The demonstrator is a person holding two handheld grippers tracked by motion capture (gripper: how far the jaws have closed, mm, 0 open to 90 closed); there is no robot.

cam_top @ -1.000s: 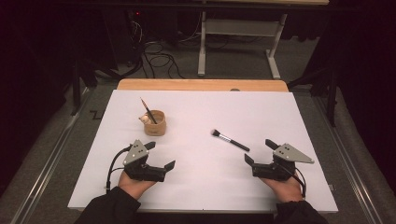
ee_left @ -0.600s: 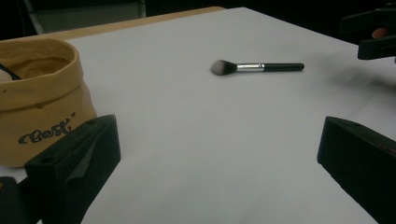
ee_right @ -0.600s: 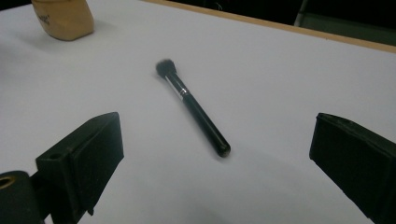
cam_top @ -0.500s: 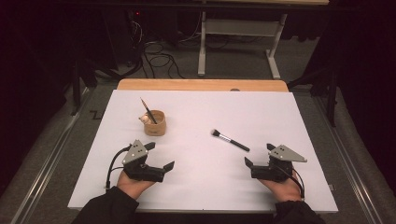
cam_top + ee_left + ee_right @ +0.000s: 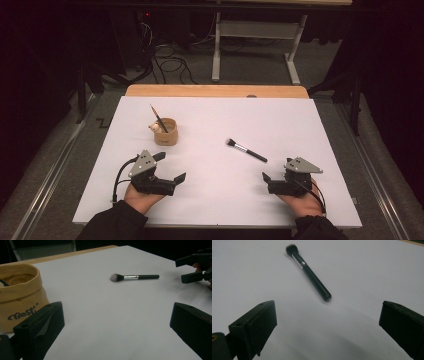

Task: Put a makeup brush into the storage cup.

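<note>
Now | right tool spread, near brush | left tool spread, empty, beside cup

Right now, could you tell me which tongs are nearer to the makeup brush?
The right tongs: they sit just short of the handle end of the makeup brush, jaws open. The left tongs are farther off, beside the tan pouch.

The desk has a white top with a strip of bare wood along its far edge. Beyond that strip, grey carpet carries tangled black cables and a white metal table frame. Past the frame, the room falls into darkness.
</note>
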